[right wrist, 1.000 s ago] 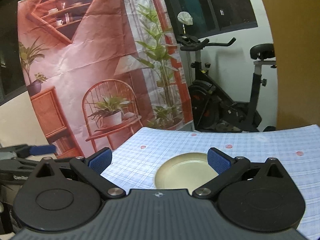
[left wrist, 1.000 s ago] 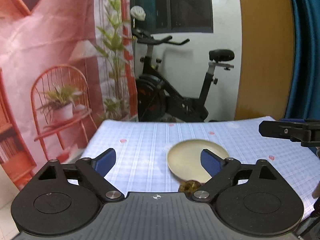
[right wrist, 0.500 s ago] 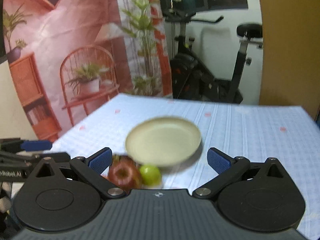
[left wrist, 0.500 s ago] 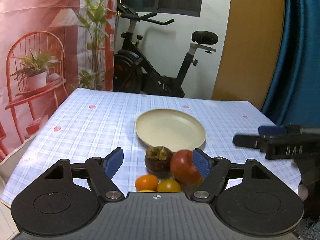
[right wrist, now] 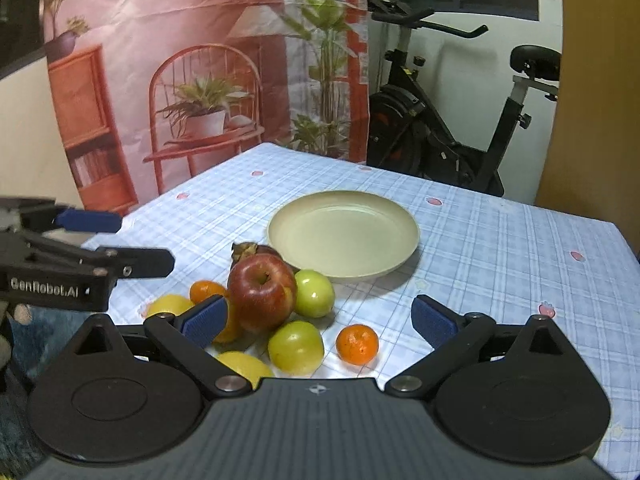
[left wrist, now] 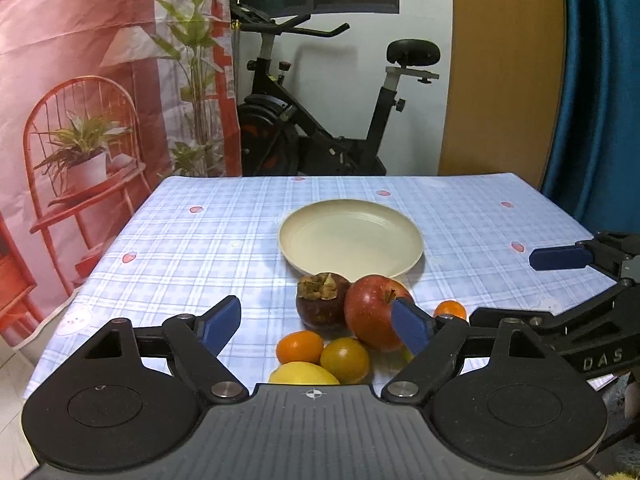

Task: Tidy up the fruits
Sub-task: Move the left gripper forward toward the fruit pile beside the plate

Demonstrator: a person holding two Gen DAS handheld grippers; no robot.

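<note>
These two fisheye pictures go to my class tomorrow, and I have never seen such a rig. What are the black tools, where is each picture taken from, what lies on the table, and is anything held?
Each picture comes from a camera on a hand-held two-finger gripper, looking along its blue-padded fingers. A person holds one in each hand. The left gripper and right gripper are both open and hold nothing; the left jaws have just been opening.

On the checked tablecloth sits an empty cream plate. Loose in front of it lie a red apple, a dark mangosteen, green fruits, small oranges and yellow fruits. No fruit is on the plate yet.
</note>
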